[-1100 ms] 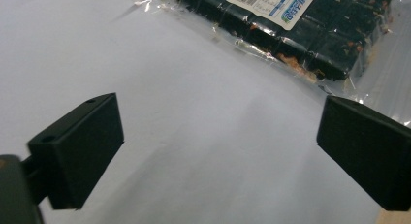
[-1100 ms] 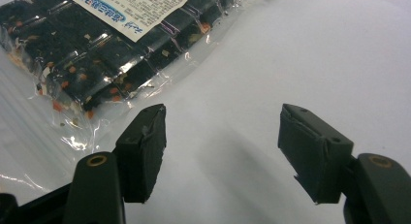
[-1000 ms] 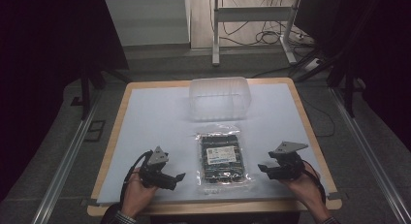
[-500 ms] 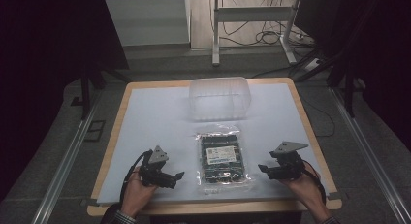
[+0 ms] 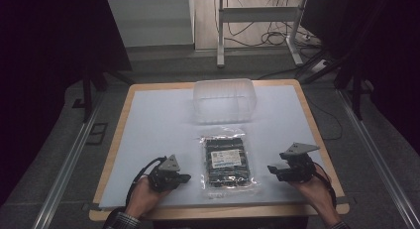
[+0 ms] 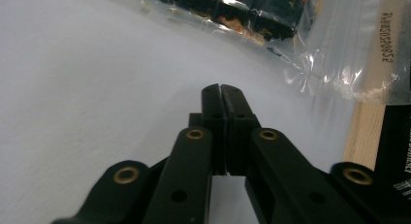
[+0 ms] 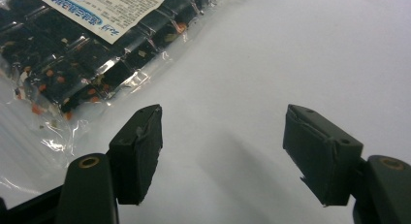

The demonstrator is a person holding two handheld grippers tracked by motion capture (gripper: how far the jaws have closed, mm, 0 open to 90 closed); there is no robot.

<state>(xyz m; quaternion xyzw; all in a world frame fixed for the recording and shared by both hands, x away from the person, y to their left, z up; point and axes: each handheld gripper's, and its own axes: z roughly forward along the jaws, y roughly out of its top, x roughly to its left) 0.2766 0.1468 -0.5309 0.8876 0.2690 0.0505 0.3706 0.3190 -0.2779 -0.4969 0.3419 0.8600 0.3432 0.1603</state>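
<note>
From my remote station I see the clear plastic packet [image 5: 227, 161] lying flat at the near middle of the white desk [image 5: 158, 125], its crinkled film showing rows of dark squares flecked with orange and a white printed label with blue lettering on top, while a clear plastic container [image 5: 224, 100] sits just beyond it toward the far edge. My left tool [image 5: 184, 178] rests on the desk just left of the packet with its jaws pressed together on nothing. My right tool [image 5: 272, 169] sits just right of it, jaws spread wide and empty.
</note>
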